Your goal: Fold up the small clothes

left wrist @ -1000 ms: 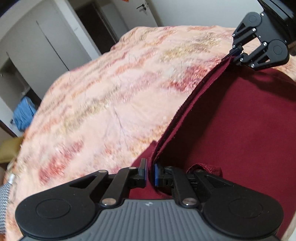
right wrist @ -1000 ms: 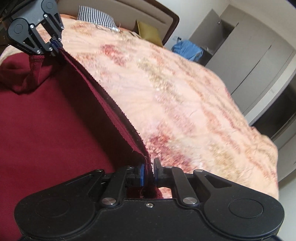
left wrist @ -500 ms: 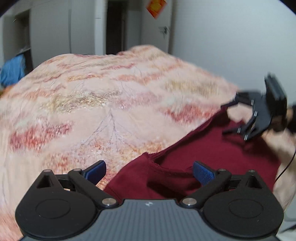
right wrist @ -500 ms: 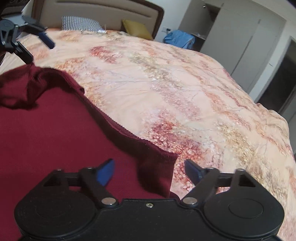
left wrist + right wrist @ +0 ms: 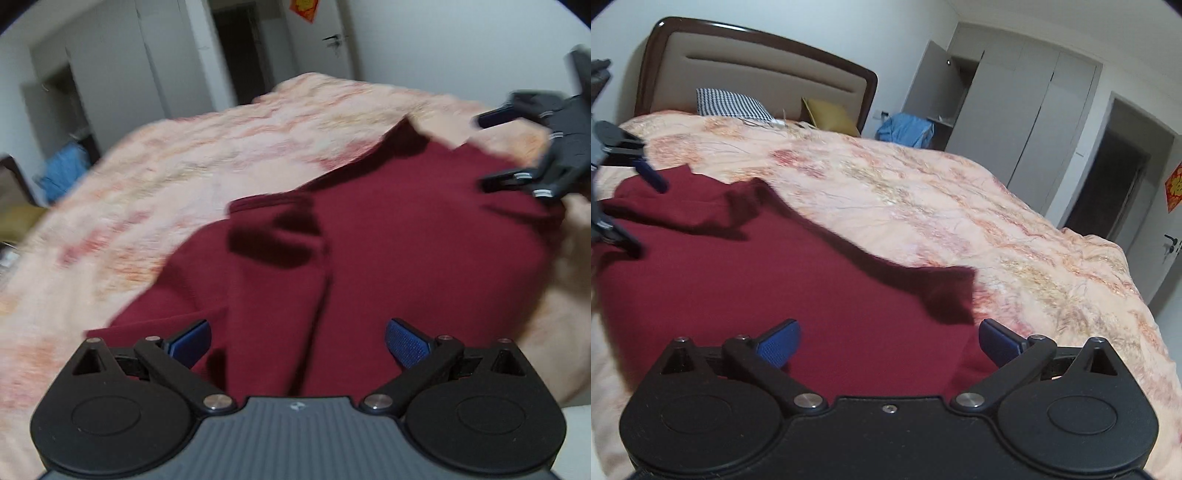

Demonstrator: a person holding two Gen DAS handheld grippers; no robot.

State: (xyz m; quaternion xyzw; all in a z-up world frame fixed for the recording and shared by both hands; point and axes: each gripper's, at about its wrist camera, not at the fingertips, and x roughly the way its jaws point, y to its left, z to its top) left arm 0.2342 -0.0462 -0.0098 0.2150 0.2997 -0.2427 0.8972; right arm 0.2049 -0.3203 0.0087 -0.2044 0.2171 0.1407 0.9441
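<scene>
Maroon garment [image 5: 388, 236] lies flat on bedspread [image 5: 184, 166]. Left wrist view: left gripper [image 5: 297, 343] jaws apart, nothing clamped, prob. cloth freed to settle. Right wrist view: right gripper [image 5: 888, 341] jaws opening, cloth beneath, unpinched, w/ corner [image 5: 945, 291] doubled over.

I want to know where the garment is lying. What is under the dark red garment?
The dark red garment lies on a peach floral bedspread, which shows all around its edges. The bedspread beneath the cloth is covered, so anything there cannot be seen.
</scene>
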